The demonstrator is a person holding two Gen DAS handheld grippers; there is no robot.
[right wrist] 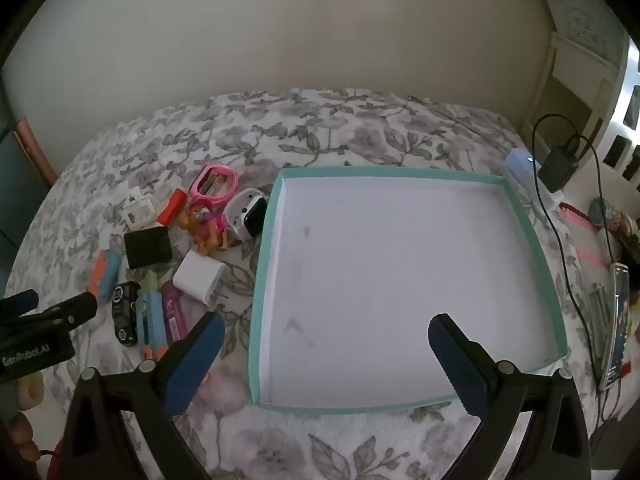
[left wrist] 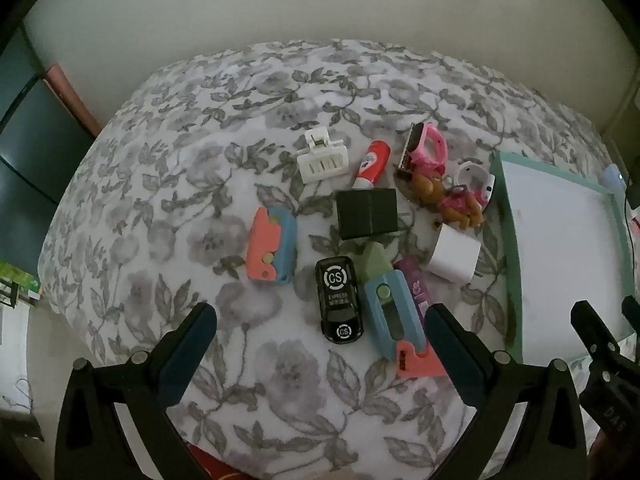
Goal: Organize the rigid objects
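Tray (right wrist: 532, 240) teal-rimmed, seemingly holding nothing, toy car (left wrist: 339, 304) and charger (left wrist: 454, 258) beside it, both tools spread apart.

Floral grey-and-white bedspread (right wrist: 320, 128) fills the centre; plain cream wall (right wrist: 280, 32) at 12 o'clock; white shelving (right wrist: 576, 80) at 2 o'clock; dark cabinet (left wrist: 24, 152) at 9 o'clock. Dim light.

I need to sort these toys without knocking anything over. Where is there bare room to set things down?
The teal tray is bare inside. Bedspread left of the hair clip is open too. Crowded: toy car, black box and white charger huddle together left of the tray.
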